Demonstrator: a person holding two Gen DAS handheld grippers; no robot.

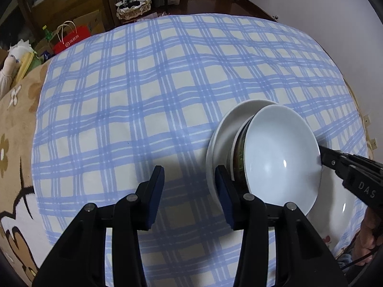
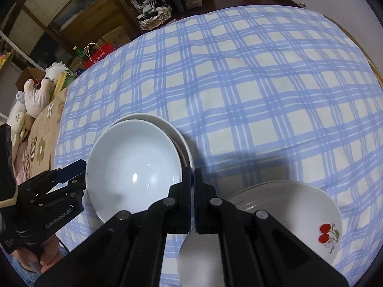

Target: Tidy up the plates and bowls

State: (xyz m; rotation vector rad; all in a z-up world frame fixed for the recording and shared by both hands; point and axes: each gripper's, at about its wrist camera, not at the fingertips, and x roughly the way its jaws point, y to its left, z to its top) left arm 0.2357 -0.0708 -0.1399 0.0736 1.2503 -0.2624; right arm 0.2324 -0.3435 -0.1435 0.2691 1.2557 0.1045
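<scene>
A plain white bowl hangs tilted over a stack made of a green-patterned bowl and a wide white plate. My right gripper is shut on this bowl's rim at its right side. My left gripper stands open just left of the stack, with only cloth between its fingers. A cherry-printed white bowl rests on a few plates under the right gripper.
A blue plaid cloth covers the table, with a brown flowered blanket along its left edge. A woven basket, a red paper bag and soft toys sit beyond the far edge. A hand holds the right gripper.
</scene>
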